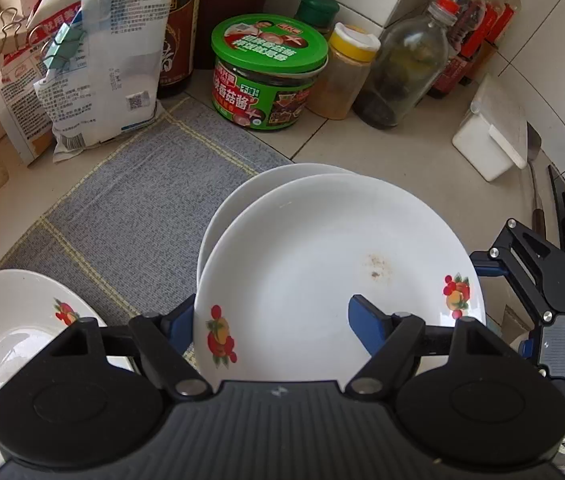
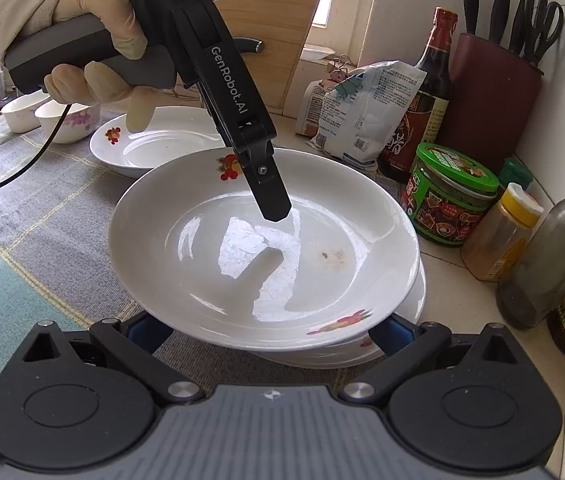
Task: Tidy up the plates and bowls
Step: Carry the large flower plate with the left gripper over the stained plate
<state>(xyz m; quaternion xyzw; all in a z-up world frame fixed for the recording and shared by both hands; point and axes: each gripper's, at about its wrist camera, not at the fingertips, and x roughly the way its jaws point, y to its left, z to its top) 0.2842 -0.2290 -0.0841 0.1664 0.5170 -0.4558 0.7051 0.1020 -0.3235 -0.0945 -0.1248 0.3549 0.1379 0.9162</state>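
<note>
A white plate with fruit prints (image 1: 302, 264) hangs tilted over a second white plate (image 1: 234, 204) on the grey mat. My left gripper (image 1: 272, 324) is shut on the top plate's rim, one blue pad outside it and the other inside. In the right wrist view its inner finger (image 2: 270, 196) rests in that plate (image 2: 210, 248), held by a gloved hand (image 2: 94, 28). My right gripper (image 2: 268, 334) stands open, its pads wide apart under the near rim and beside the lower plate (image 2: 362, 346). A third plate (image 2: 154, 144) lies further left, with small bowls (image 2: 68, 120) beyond it.
A green-lidded jar (image 1: 268, 76), a yellow-capped spice jar (image 1: 342, 76), glass bottles (image 1: 402, 72) and clipped bags (image 1: 98, 80) line the wall. A white box (image 1: 490, 136) sits at the right. A knife block (image 2: 490, 96) and a wooden board (image 2: 278, 40) stand behind.
</note>
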